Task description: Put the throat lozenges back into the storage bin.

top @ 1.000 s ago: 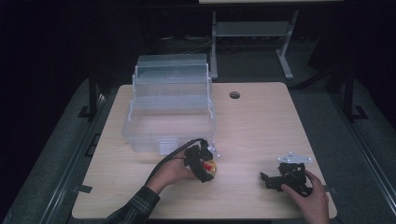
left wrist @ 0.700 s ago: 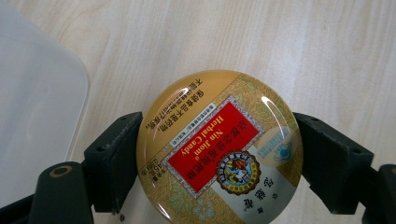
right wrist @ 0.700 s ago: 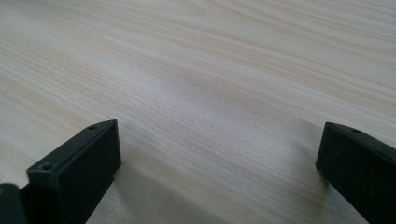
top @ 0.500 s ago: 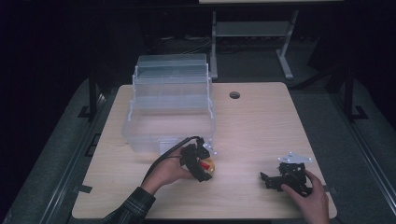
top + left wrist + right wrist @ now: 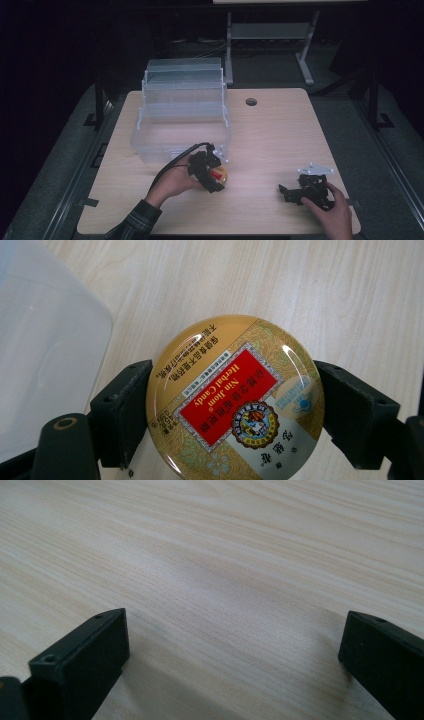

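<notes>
Light wood counter [image 5: 280, 145], round cable hole [image 5: 251, 102] near its far edge. Clear plastic tiered storage box [image 5: 180, 115] sits on the counter's left-far part, lid tiers stepped back, inside looks empty. Person's left hand [image 5: 172, 184] comes in from the bottom in a plaid sleeve [image 5: 135, 222], holding the left claw [image 5: 212, 175] just in front of the box's near right corner. Left claw is clamped on a round candy tin [image 5: 235, 400], one jaw on each side of its rim; tin shows gold lid, red label reading "Nin Jiom Herbal Candy", crest below it. In the left gripper view the tin is over bare wood, with the box's rounded corner at the left. Cannot tell whether the tin touches the counter. Right hand [image 5: 332, 212] rests at the counter's near right, holding the right claw [image 5: 295, 192], well apart from the tin. Right claw [image 5: 235, 655] is spread wide, nothing between its jaws, bare wood grain beneath.
</notes>
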### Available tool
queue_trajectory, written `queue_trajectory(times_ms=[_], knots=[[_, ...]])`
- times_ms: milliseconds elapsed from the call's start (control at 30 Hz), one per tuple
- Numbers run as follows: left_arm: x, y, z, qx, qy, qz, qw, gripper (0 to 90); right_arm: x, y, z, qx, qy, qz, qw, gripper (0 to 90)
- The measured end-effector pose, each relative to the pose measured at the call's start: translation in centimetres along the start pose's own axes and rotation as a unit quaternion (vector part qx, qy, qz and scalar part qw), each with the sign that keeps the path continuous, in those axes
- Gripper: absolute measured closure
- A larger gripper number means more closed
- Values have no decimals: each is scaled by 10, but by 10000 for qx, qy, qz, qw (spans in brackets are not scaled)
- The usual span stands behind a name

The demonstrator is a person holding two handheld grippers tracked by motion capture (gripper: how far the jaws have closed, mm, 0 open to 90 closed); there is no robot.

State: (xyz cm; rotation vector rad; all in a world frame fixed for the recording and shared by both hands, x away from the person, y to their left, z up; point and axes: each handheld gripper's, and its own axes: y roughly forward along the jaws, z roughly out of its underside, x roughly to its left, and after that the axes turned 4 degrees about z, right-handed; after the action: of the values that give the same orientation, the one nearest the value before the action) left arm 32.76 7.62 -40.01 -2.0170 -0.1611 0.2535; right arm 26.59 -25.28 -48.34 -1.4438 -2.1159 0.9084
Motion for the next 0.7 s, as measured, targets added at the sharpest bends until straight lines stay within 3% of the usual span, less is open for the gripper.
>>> queue_trajectory(times_ms=[700], knots=[[5, -31, 5, -134, -130, -143, 9997, 195, 0, 0, 0, 0, -7, -5, 10000, 0]])
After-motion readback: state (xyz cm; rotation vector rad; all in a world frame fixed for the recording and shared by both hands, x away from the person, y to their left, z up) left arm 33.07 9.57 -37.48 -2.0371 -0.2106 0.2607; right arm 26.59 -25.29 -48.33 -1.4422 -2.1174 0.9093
